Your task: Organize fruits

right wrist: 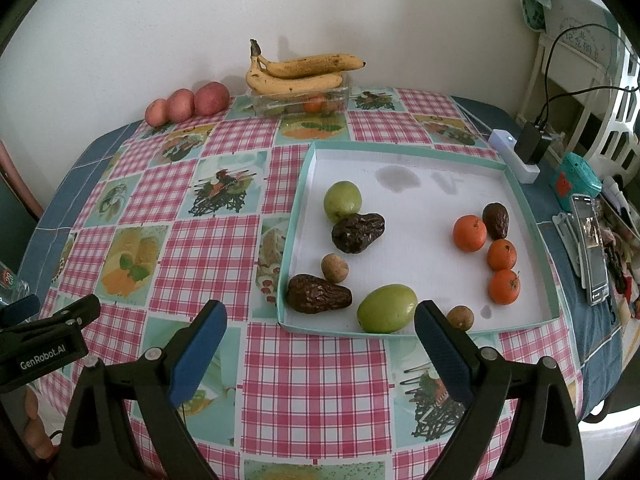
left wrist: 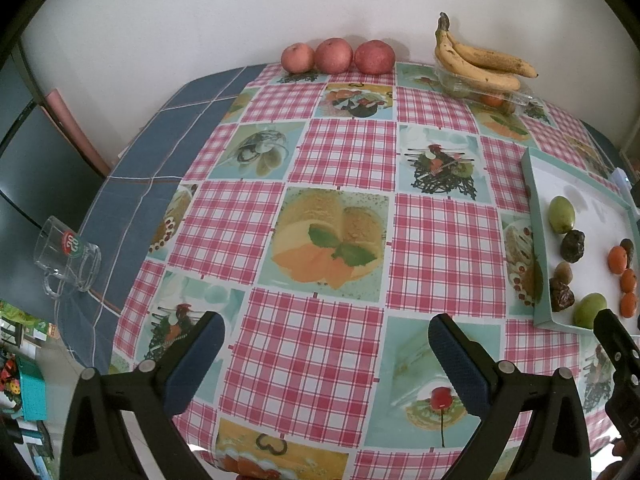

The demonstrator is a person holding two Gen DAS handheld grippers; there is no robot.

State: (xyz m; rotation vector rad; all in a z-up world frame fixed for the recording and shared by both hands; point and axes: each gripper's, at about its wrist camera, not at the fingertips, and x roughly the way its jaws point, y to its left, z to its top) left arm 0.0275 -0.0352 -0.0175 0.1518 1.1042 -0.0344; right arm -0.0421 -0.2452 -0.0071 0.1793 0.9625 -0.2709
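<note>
A shallow white tray with a teal rim (right wrist: 400, 148) holds two green fruits (right wrist: 386, 308), three small oranges (right wrist: 470, 233), three dark wrinkled fruits (right wrist: 358, 233) and two small brown ones (right wrist: 335, 268). The tray rim also shows at the right of the left wrist view (left wrist: 534, 216). Three red apples (left wrist: 338, 56) sit by the wall. Bananas (left wrist: 480, 62) lie on a clear box (right wrist: 300, 100). My left gripper (left wrist: 326, 336) is open and empty over the tablecloth. My right gripper (right wrist: 320, 324) is open and empty in front of the tray.
A glass mug (left wrist: 66, 256) lies on its side at the table's left edge. A white power block with a black charger (right wrist: 520, 152), a teal case (right wrist: 576, 174) and a phone (right wrist: 592, 248) sit right of the tray. A white chair (right wrist: 592, 80) stands beyond.
</note>
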